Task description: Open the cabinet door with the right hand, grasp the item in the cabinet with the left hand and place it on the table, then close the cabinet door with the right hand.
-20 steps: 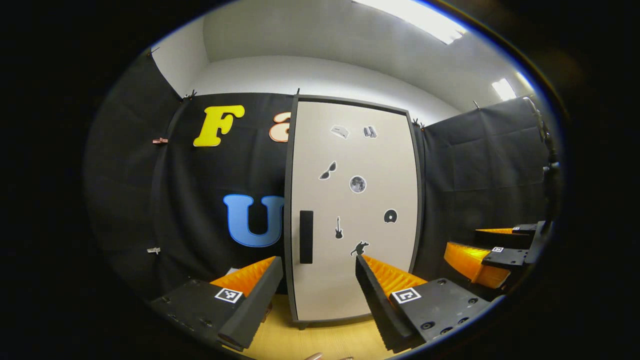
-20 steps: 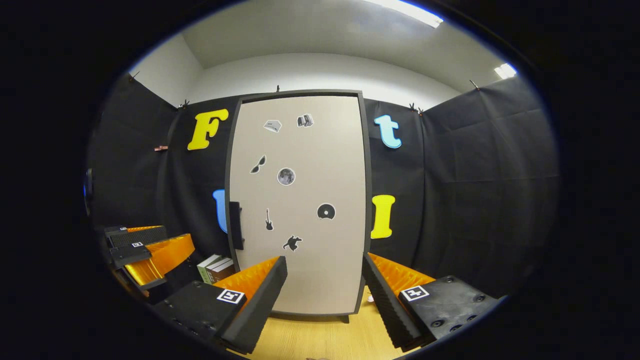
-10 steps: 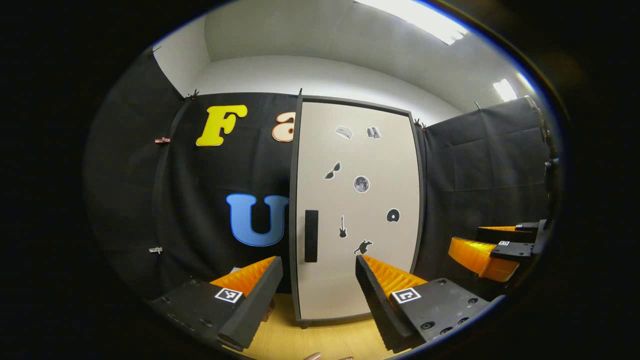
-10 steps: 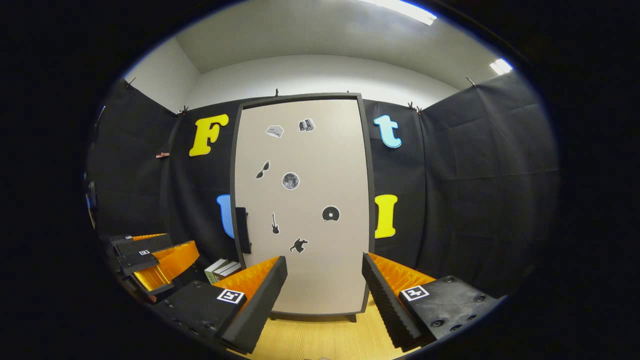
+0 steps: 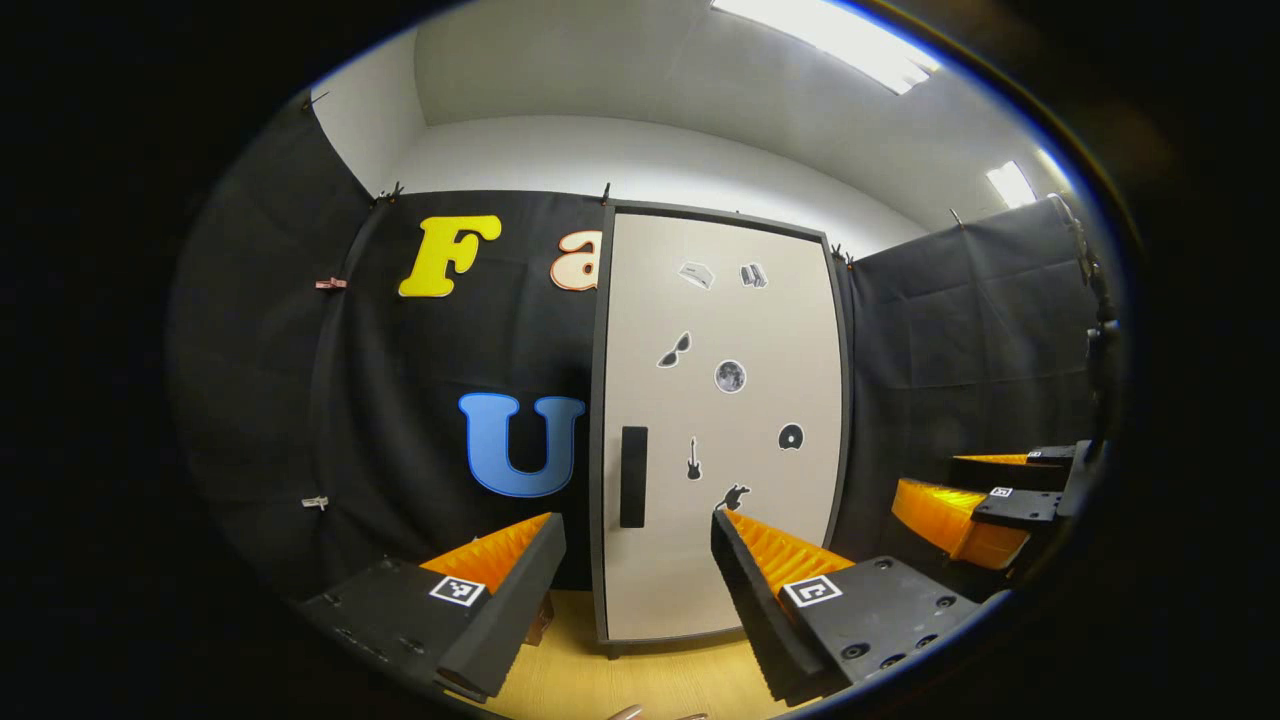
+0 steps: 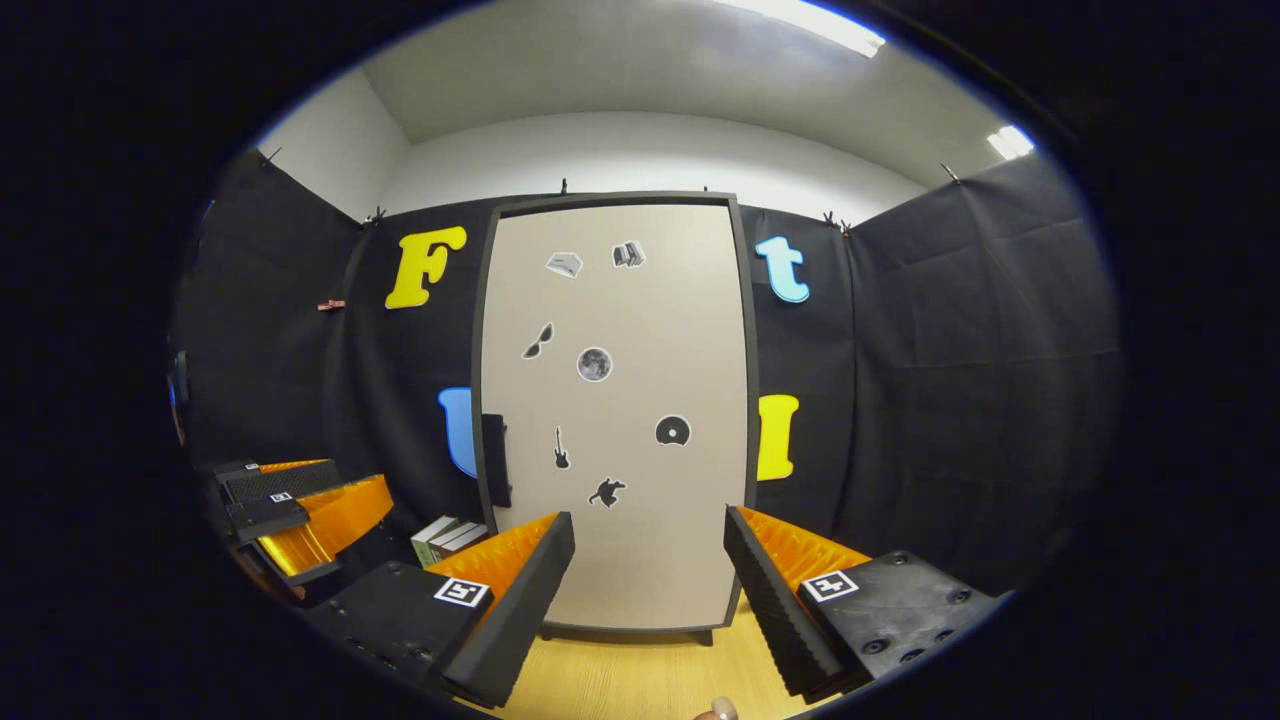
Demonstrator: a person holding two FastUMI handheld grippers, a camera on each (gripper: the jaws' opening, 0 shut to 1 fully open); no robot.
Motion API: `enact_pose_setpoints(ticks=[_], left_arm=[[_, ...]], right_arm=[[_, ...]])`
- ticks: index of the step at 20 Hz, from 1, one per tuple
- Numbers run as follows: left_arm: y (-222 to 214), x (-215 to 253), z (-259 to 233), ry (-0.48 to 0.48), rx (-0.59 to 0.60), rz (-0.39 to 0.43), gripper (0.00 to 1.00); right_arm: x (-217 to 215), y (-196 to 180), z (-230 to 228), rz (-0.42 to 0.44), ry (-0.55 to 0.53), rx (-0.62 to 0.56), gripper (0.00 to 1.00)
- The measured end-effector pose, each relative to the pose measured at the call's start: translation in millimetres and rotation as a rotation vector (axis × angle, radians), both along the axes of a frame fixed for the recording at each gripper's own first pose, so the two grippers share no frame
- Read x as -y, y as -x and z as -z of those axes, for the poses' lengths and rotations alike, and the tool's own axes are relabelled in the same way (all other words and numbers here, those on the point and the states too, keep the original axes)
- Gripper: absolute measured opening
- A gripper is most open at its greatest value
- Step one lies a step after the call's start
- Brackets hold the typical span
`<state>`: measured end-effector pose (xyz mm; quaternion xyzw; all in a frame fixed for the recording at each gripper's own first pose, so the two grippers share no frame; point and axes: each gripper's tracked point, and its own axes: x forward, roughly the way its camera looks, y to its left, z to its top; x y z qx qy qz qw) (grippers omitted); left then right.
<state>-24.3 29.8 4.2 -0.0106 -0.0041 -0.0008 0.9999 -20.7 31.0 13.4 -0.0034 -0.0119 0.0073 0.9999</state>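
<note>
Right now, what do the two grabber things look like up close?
The left gripper and the right gripper look alike. Each has two wedge-shaped fingers with ridged inner faces, spread apart in a V. Each finger sits on a flat block with small screws and a square black-and-white marker on top. No cables or sleeves are visible.

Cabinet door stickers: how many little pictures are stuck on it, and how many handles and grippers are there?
Stickers on the cabinet door: 6
Door handle: 1
Grippers: 2, the left gripper and the right gripper, both with fingers spread
Total: 9
</note>
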Motion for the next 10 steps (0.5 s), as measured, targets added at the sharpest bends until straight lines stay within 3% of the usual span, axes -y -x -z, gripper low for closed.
enact_pose_setpoints(ticks=[10], left_arm=[[8.3,-25.7,8.2,-0.012,-0.021,0.031,0.93]], right_arm=[[-37.2,0.2,3.0,-0.022,-0.012,0.007,0.97]])
